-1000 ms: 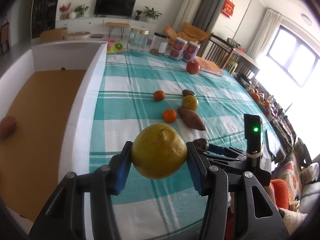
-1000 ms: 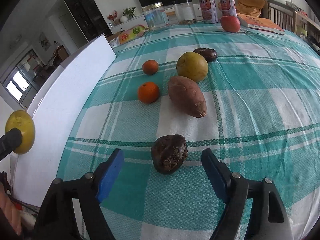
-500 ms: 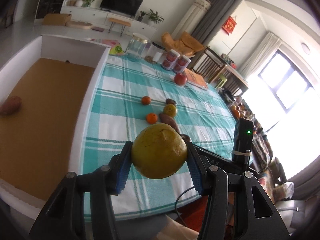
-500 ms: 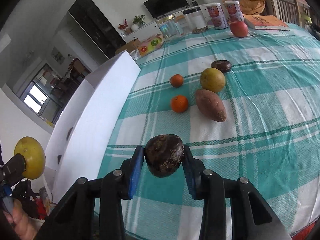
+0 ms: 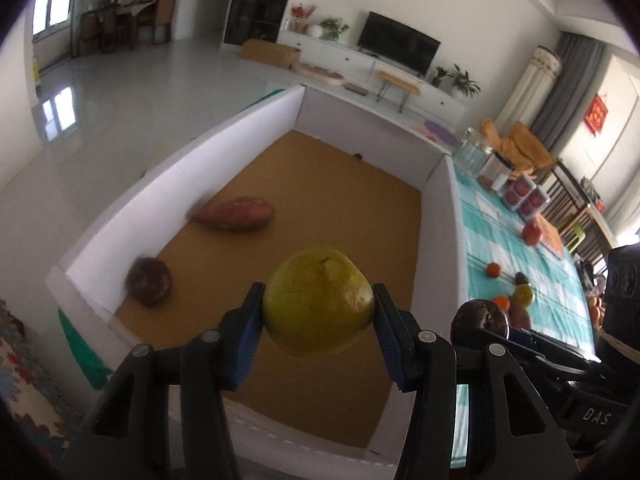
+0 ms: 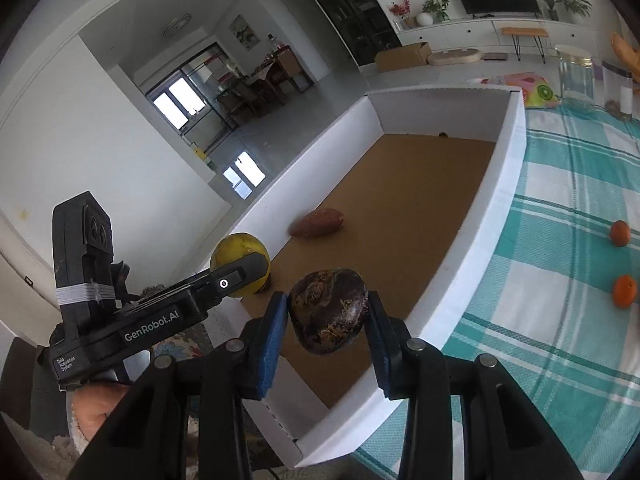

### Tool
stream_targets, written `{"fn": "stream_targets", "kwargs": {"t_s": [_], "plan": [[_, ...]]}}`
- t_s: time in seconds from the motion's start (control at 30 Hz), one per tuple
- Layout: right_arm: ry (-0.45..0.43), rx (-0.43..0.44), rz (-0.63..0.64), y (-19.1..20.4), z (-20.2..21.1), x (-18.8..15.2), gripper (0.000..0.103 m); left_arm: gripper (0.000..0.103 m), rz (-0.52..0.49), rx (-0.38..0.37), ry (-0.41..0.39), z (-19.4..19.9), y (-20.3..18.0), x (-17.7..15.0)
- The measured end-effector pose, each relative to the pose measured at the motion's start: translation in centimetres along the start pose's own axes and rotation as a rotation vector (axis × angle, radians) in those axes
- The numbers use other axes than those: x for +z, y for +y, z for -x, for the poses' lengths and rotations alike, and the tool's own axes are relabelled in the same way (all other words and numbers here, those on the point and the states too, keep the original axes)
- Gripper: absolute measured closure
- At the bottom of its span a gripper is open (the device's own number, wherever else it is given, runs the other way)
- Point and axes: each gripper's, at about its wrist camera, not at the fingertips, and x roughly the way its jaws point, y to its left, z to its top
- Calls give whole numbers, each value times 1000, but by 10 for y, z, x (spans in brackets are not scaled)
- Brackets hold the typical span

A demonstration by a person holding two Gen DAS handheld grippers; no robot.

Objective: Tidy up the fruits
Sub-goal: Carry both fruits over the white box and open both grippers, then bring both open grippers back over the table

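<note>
My left gripper is shut on a yellow-green round fruit and holds it above the near end of a white box with a brown floor. My right gripper is shut on a dark brown wrinkled fruit, above the box's near end; this fruit also shows in the left wrist view. The left gripper and its yellow fruit show at the left of the right wrist view. Inside the box lie a sweet potato and a dark brown fruit.
On the teal checked tablecloth right of the box lie two oranges, a yellow fruit, a sweet potato, a dark fruit and a red apple. Jars and tins stand at the table's far end.
Both grippers have swung left from over the tablecloth to above the white box, each carrying its fruit. One second ago the right gripper was open around the dark fruit; it has closed on it and lifted it.
</note>
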Motion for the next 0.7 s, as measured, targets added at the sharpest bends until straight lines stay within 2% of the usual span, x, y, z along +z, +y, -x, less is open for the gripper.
{"fn": "stream_targets", "kwargs": {"t_s": [0.17, 0.2, 0.23, 0.3, 0.33, 0.43, 0.53, 0.63, 0.7], "plan": [[71, -34, 48, 11, -38, 2, 63, 45, 10, 122, 8, -16, 18, -7], [68, -41, 46, 10, -39, 4, 58, 36, 5, 135, 2, -17, 18, -7], [57, -44, 40, 8, -37, 4, 47, 25, -1, 148, -5, -17, 18, -8], [11, -61, 38, 2, -24, 4, 31, 23, -12, 162, -29, -15, 13, -8], [-17, -82, 39, -2, -15, 3, 27, 23, -23, 160, -36, -14, 10, -9], [-86, -146, 22, -27, 16, -5, 22, 23, -85, 153, -76, -8, -12, -12], [-150, -269, -27, -72, 54, -23, 12, 23, -188, 87, -134, 3, -49, -20], [-194, -445, -126, -135, 91, -51, 12, 23, -324, 18, -178, 8, -91, -31], [-230, -571, -230, -185, 118, -74, 12, 22, -397, -16, -177, 5, -116, -37]]}}
